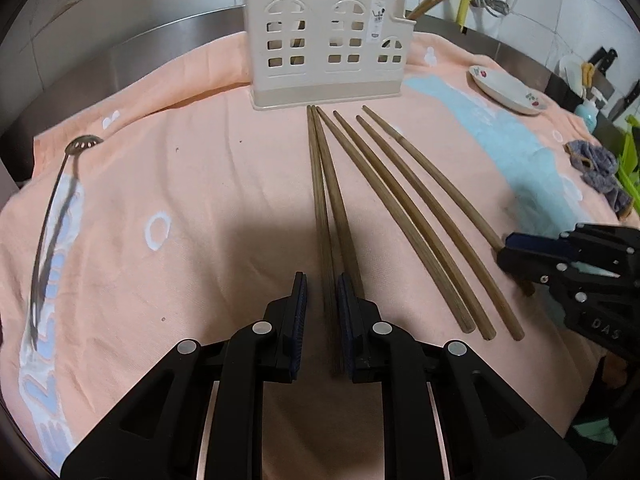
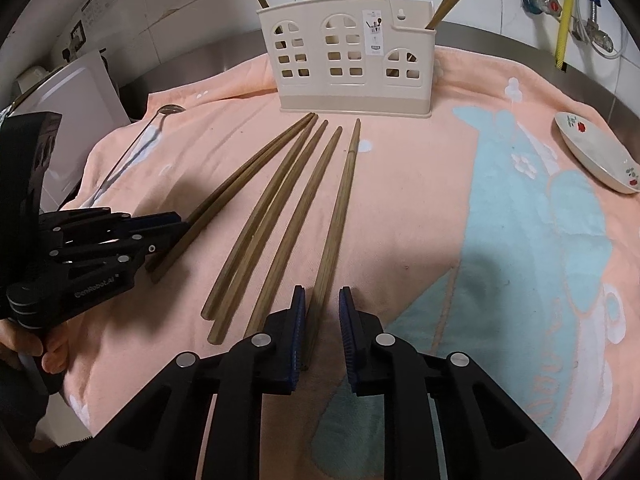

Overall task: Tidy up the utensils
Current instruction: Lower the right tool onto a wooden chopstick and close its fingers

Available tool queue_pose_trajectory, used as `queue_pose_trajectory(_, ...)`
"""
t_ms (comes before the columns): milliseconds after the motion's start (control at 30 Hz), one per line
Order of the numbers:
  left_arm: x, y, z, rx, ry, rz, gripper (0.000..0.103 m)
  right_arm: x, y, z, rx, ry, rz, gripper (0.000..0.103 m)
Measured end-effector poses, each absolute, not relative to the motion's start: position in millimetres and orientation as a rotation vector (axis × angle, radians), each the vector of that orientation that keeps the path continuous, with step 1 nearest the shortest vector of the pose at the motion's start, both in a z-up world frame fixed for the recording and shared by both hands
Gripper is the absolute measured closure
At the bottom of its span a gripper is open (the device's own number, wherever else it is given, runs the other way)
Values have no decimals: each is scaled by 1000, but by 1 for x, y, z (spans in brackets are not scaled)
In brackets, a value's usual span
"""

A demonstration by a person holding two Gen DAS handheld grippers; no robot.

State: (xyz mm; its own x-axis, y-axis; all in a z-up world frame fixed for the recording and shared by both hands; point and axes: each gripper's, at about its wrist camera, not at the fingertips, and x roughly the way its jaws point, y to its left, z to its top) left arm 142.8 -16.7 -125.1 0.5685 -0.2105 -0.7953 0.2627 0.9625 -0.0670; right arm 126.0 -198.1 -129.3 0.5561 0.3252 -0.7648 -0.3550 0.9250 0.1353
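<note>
Chopsticks (image 1: 400,208) lying fanned on the peach towel (image 1: 200,200), five in all, thin tips pointing at the far edge and stopping just short of the cream holder (image 1: 324,52) standing there. More chopsticks sticking up out of that holder. Leftmost pair (image 1: 324,184) lying side by side and touching, with the left gripper (image 1: 322,280) reaching over the thick ends near the towel's near edge: jaws narrowly parted, one pad standing just clear of the wood, not clamping. Right gripper (image 2: 322,294) straddling the thick end of the rightmost chopstick (image 2: 340,208), one pad touching it, the other apart, so not gripping. Slotted spoon (image 1: 52,208) lying along the left edge. Flowered dish (image 1: 508,90) sitting by the far right corner.
</note>
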Motion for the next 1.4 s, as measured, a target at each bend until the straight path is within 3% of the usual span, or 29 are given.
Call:
queue_pose_trajectory(567, 144, -26, -125, 115, 921, -277, 91, 122, -195, -130, -79, 859, 343, 95)
queue_pose_trajectory(1000, 137, -26, -125, 65, 944, -307, 95, 105, -213, -65, -78, 685, 333, 96)
queue_pose_trajectory(1400, 141, -24, -120, 17, 961, -298, 96, 107, -217, -50, -83, 655, 342, 96)
